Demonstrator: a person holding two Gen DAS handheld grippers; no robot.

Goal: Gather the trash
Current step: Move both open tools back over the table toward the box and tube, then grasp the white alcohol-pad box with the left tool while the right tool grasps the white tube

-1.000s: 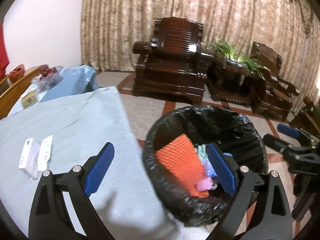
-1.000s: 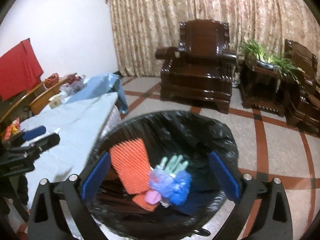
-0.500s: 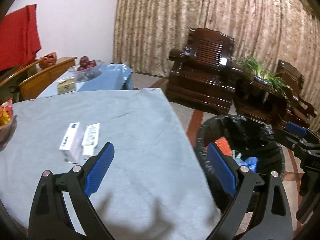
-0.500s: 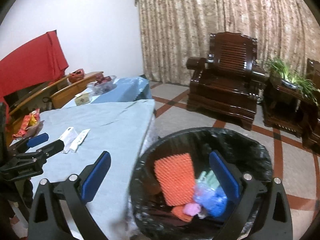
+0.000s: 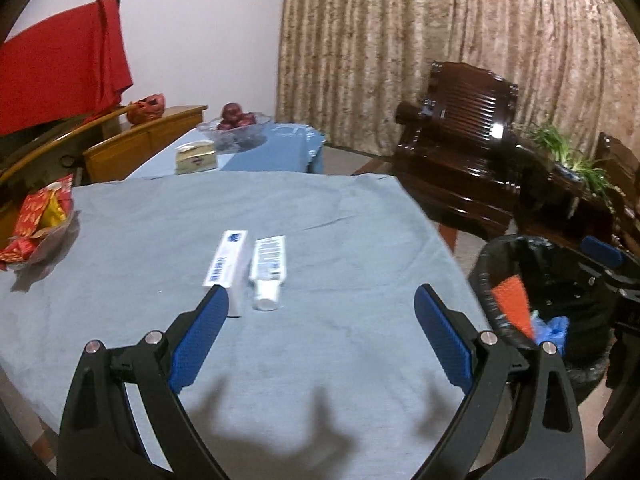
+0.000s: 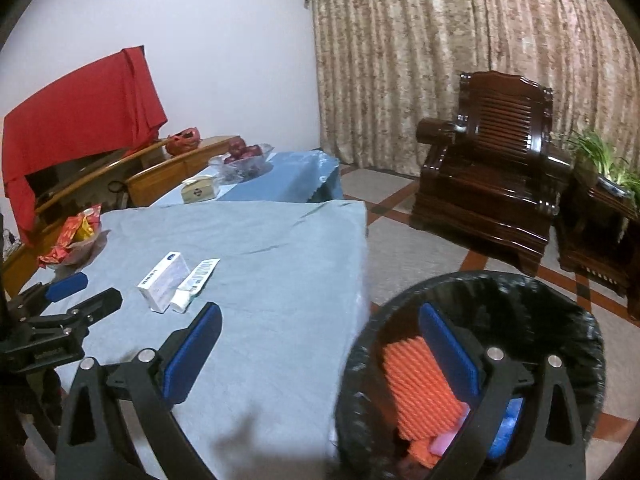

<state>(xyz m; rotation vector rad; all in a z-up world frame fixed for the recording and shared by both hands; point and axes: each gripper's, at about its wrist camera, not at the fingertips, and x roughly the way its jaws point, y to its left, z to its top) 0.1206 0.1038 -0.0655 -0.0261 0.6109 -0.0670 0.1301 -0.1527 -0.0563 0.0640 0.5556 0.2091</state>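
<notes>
The left tool (image 5: 316, 316) is held wide open above the bench (image 5: 328, 216), which is covered by a grey-blue cloth, and nothing is gripped between its blue pads. Just ahead of its left pad, a white box (image 5: 227, 268) and a white tube (image 5: 269, 270) are seen lying side by side on the cloth, touching or nearly so. The right tool (image 6: 320, 340) is likewise spread wide and empty; its left pad is seen over the bench edge and its right pad over the bin (image 6: 560, 304), which stands on the floor beside the bench and is lined with a black bag. Inside the bin an orange ribbed sheet (image 6: 420, 392) is seen, with blue and pink scraps beneath it. A bowl of red and yellow packets (image 5: 36, 216) is set at the far left of the bench. A dark wooden armchair (image 6: 488, 184) is placed before the curtain.
</notes>
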